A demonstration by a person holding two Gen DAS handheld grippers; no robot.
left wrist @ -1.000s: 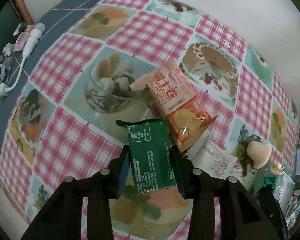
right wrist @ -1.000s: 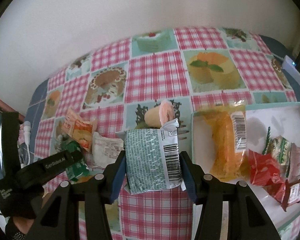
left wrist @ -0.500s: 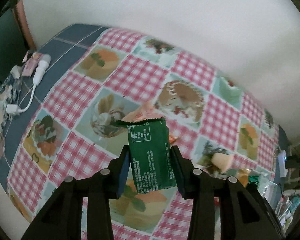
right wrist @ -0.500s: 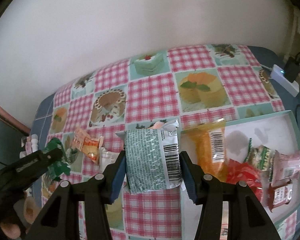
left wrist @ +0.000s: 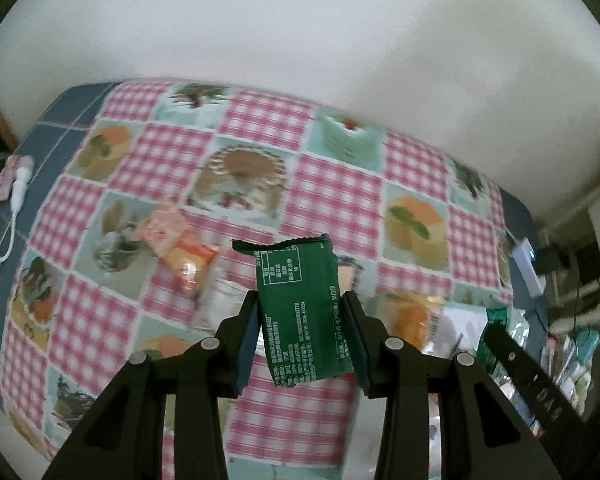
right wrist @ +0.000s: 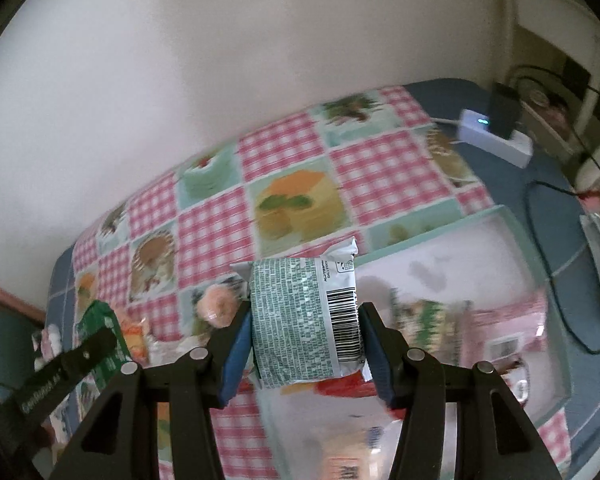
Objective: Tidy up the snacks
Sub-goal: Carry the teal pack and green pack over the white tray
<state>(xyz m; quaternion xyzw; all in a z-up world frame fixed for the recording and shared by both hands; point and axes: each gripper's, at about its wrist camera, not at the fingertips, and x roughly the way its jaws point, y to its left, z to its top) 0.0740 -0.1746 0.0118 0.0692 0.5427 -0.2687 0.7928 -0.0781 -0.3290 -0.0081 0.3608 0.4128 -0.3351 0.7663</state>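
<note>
My left gripper (left wrist: 302, 320) is shut on a dark green snack packet (left wrist: 302, 312), held in the air above the checked tablecloth (left wrist: 260, 128). My right gripper (right wrist: 303, 326) is shut on a pale teal-and-white packet with a barcode (right wrist: 304, 320), hanging over the left part of a white tray with a mint rim (right wrist: 452, 236). Blurred snacks lie in the tray, among them a pink packet (right wrist: 504, 332) and something red (right wrist: 344, 388). On the cloth lie an orange packet (left wrist: 180, 244) and a peach-coloured round snack (right wrist: 216, 304). The left gripper with its green packet (right wrist: 100, 328) shows at the left of the right wrist view.
A white power strip with a black plug (right wrist: 496, 132) and black cables (right wrist: 560, 312) lie at the table's right end. A white cable and small items (left wrist: 16, 188) sit on the blue left edge. A white wall stands behind the table. The other gripper's arm (left wrist: 528, 380) crosses the lower right.
Both grippers have risen and swung to the right with their packets still held. The right one now hangs over the tray instead of beside it; the orange packet has slid leftwards in the left wrist view.
</note>
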